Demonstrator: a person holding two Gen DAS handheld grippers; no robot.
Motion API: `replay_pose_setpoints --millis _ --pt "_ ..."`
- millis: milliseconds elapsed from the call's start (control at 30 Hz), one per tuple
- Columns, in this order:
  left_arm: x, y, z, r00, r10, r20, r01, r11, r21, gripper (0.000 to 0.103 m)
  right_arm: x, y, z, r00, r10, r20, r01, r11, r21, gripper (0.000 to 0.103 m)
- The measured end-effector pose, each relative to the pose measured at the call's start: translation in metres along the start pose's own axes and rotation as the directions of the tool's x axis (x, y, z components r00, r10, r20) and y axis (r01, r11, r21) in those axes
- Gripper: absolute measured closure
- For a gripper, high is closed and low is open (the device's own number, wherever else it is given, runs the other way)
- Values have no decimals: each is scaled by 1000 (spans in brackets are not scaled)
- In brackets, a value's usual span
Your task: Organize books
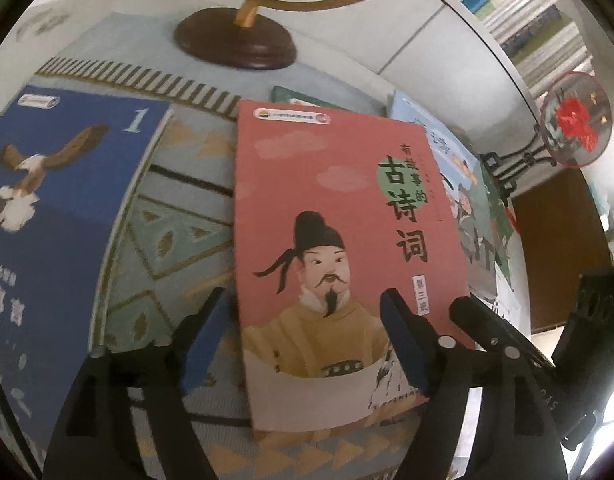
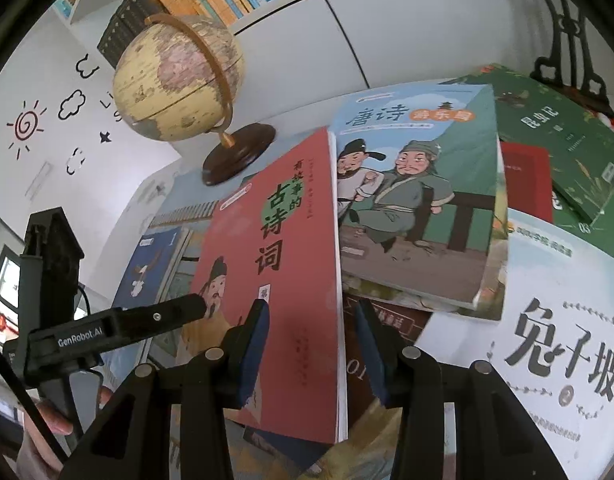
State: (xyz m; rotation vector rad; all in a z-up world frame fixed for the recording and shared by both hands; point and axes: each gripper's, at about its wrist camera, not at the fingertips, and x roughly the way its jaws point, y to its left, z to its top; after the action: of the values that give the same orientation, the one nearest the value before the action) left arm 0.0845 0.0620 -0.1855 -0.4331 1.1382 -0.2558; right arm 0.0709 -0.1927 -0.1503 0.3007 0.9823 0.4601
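Note:
A salmon-red book with a drawn poet on its cover lies on the patterned cloth. Its right side rests on a pile of other books. My left gripper is wide open over the book's lower left part, the book's left edge between its fingers and no pad pressing on it. In the right wrist view the same red book has its page edge between the fingers of my right gripper, whose jaws stand apart with a gap showing beside the edge. A blue book with an eagle lies to the left.
The pile on the right holds a light-blue poetry book, a green book, a white book and a dark one underneath. A globe stands at the back. Behind are bookshelves and a round ornament on a stand.

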Motion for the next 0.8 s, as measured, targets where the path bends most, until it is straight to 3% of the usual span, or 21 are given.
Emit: replay_pose_setpoints --millis 167,333,467,567,667,800 --pt "3 -2 0 998 -59 10 59 998 -14 12 0 -1 -1 1000 23 0 -23 1000 -12 60" --pt "3 -5 -1 998 -55 2 55 998 10 11 1 -5 -1 997 81 -6 -81 996 23 60" --pt "-3 6 0 989 -150 0 150 987 -65 11 -2 -9 -2 993 116 -16 -115 992 41 57" --pt "-19 8 -2 973 -224 50 228 969 -93 11 -5 -15 -4 991 135 -12 -134 989 68 57" --pt "-37 -1 -1 961 -259 102 265 963 -57 11 -7 -18 -6 992 127 -4 -126 989 78 63" --pt "-43 -8 -2 951 -283 122 292 955 -62 12 -9 -24 -8 995 103 6 -103 989 107 81"
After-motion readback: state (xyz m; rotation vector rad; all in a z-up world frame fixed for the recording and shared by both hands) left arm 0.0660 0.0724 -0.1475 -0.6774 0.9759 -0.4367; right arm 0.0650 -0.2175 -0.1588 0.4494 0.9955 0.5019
